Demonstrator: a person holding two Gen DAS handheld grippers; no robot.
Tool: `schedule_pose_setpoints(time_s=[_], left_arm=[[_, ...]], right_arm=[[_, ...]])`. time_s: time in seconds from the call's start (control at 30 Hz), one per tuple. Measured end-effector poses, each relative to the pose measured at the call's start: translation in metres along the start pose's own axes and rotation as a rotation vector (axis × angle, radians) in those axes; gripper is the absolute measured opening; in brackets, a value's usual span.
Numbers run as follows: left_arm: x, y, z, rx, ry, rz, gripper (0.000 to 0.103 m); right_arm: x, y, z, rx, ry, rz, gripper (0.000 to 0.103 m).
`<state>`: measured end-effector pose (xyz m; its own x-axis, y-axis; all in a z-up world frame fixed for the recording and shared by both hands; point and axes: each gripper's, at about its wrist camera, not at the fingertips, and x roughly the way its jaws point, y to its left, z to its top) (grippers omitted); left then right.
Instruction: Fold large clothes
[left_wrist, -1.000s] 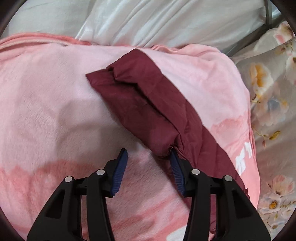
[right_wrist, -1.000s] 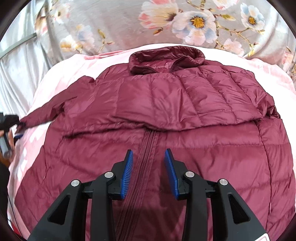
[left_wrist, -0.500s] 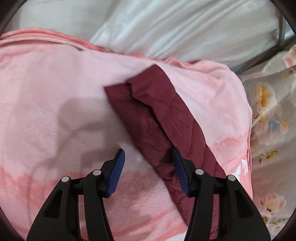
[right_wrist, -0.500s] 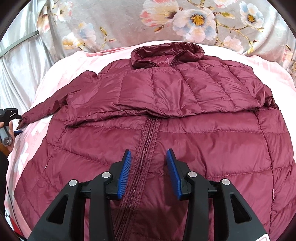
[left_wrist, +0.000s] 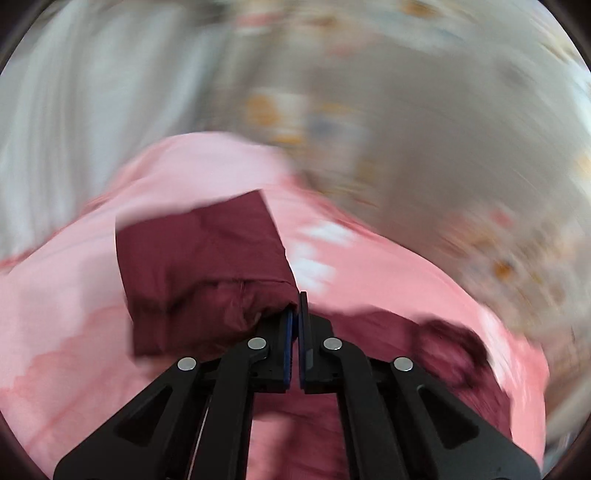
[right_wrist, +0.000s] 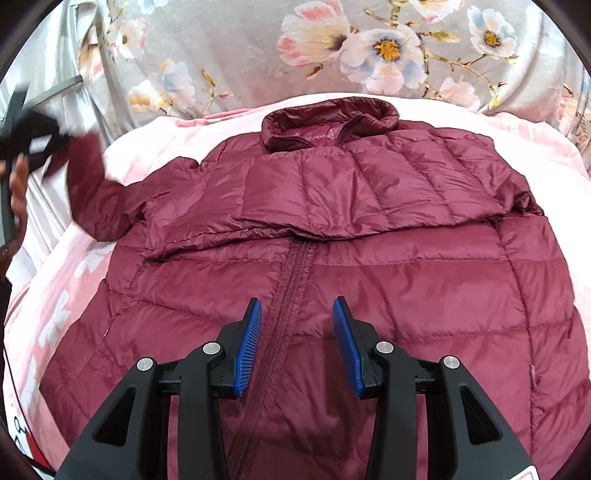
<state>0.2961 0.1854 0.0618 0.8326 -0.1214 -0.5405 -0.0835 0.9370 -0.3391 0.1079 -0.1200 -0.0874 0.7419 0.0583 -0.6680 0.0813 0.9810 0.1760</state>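
A maroon quilted jacket (right_wrist: 332, 266) lies front-up on a pink blanket (right_wrist: 74, 273), collar at the far side, one sleeve folded across its chest. My right gripper (right_wrist: 297, 314) hovers open over the zipper at the lower front, nothing between its blue pads. My left gripper (left_wrist: 295, 306) is shut on the end of the other sleeve (left_wrist: 199, 266), which hangs lifted off the blanket; that view is blurred. In the right wrist view the left gripper (right_wrist: 33, 136) appears at the far left, carried by a hand, with the sleeve (right_wrist: 92, 192) raised from the bed.
A grey floral bedsheet (right_wrist: 332, 51) lies beyond the jacket's collar. White fabric (left_wrist: 74, 110) and a dark metal bar (right_wrist: 55, 92) sit at the left side. The pink blanket (left_wrist: 388, 273) spreads under and around the jacket.
The left gripper closed on the sleeve end, lifted it off the blanket and swung while rolling. The right gripper stayed over the zipper, drifting slightly.
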Motion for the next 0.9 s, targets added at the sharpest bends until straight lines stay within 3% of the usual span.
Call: schedule_pose_setpoints(time_s=[0.1, 0.17, 0.33, 0.4, 0.43, 0.47, 0.57, 0.73, 0.83, 0.9], left_arm=[[0.006, -0.088, -0.04, 0.125, 0.089, -0.146, 0.001], [0.014, -0.123, -0.069, 0.18, 0.148, -0.183, 0.002], [0.046, -0.187, -0.162, 0.247, 0.383, -0.286, 0.005], [0.051, -0.193, -0.185, 0.239, 0.449, -0.302, 0.025], [0.05, -0.191, -0.19, 0.219, 0.458, -0.311, 0.044], [0.044, -0.186, -0.19, 0.19, 0.438, -0.321, 0.054], [0.024, -0.159, -0.178, 0.113, 0.369, -0.328, 0.07], [0.007, -0.085, -0.133, -0.137, 0.269, -0.303, 0.075], [0.015, -0.04, -0.12, -0.222, 0.246, -0.18, 0.075], [0.029, -0.014, -0.122, -0.236, 0.28, -0.067, 0.074]], right_arm=[[-0.009, -0.012, -0.003, 0.014, -0.005, -0.011, 0.04], [-0.015, -0.023, -0.004, 0.03, -0.009, -0.026, 0.044], [-0.026, -0.055, -0.01, 0.074, -0.018, -0.07, 0.049], [-0.03, -0.068, -0.009, 0.093, -0.026, -0.087, 0.055], [-0.031, -0.073, -0.007, 0.097, -0.032, -0.093, 0.058], [-0.033, -0.077, -0.005, 0.101, -0.044, -0.1, 0.06], [-0.034, -0.084, 0.01, 0.102, -0.075, -0.096, 0.065], [-0.016, -0.065, 0.042, 0.054, -0.089, -0.046, 0.07], [-0.002, -0.033, 0.059, -0.016, -0.103, -0.018, 0.073], [0.01, -0.007, 0.066, -0.071, -0.095, 0.002, 0.074]])
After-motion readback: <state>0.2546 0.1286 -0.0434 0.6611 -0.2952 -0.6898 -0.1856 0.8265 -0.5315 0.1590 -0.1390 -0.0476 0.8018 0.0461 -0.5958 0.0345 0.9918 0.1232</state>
